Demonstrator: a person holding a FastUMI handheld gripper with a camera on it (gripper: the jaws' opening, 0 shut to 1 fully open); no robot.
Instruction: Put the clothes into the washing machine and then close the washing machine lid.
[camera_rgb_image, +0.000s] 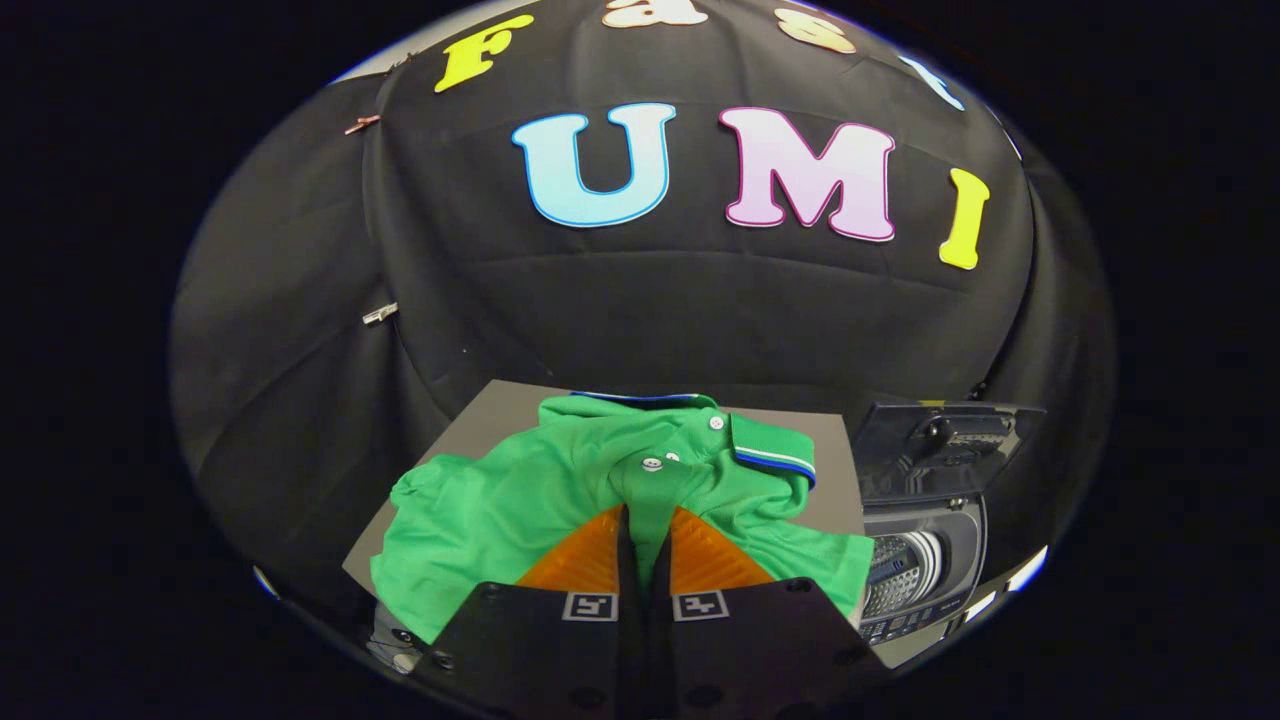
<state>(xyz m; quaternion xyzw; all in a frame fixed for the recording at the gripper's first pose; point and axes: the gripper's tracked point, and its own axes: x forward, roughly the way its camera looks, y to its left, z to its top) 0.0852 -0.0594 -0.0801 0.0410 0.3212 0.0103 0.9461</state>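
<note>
Cloth of the green shirt (520, 500) is pinched between the closed fingers of the gripper (645, 535), near the buttons. Soft, light and floppy, it will sag when carried. The washing machine (925, 560) is beside it, lid (940, 445) up.

no text is readable on the green shirt (520, 500) or the washing machine (925, 560).

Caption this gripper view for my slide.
Tool shut on green polo shirt, lifted beside small open-lidded washing machine.
</note>
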